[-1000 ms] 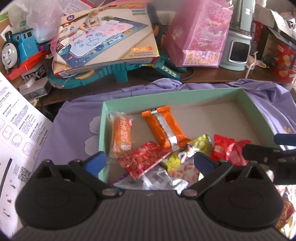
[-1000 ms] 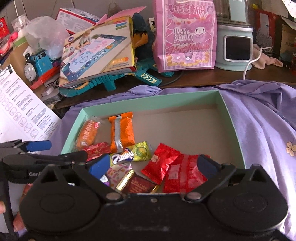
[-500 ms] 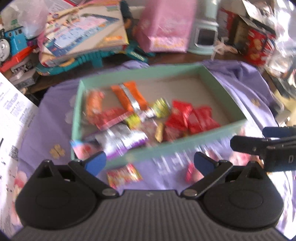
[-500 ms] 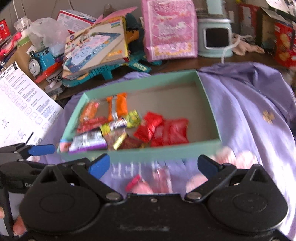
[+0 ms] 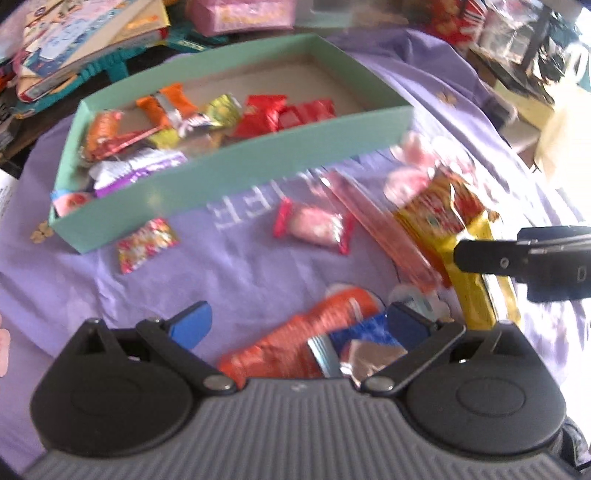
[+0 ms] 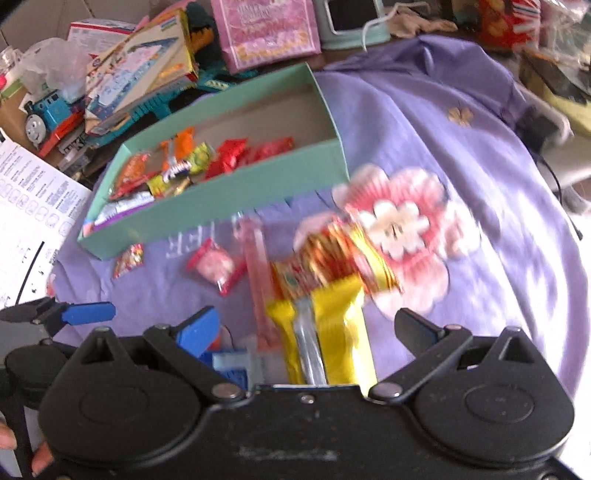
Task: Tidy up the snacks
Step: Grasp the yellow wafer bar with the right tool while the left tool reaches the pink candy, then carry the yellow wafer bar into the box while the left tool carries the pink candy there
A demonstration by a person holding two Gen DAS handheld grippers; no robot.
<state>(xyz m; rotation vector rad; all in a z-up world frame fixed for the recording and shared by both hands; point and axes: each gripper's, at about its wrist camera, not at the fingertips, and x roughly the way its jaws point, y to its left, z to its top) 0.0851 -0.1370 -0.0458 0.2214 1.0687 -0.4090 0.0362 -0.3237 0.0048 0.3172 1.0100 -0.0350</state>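
A mint green box point(image 5: 236, 170) point(image 6: 221, 206) on a purple cloth holds several wrapped snacks. Loose snacks lie on the cloth in front of it: a small colourful packet point(image 5: 146, 245), a pink-and-red packet point(image 5: 314, 227) point(image 6: 214, 264), a long pink stick point(image 5: 380, 225), a yellow-and-red packet point(image 5: 443, 218) point(image 6: 332, 325) and an orange packet point(image 5: 306, 339). My left gripper point(image 5: 299, 321) is open above the orange packet. My right gripper point(image 6: 306, 328) is open above the yellow packet.
Behind the box are toy boxes point(image 6: 144, 81), a pink gift bag point(image 6: 269, 29) and a blue toy train point(image 6: 44, 110). A printed white sheet point(image 6: 29, 206) lies at the left. More clutter sits at the far right point(image 5: 517, 44).
Both grippers have pulled back from over the box toward the near side of the cloth. The loose snacks in front of the box have come into view.
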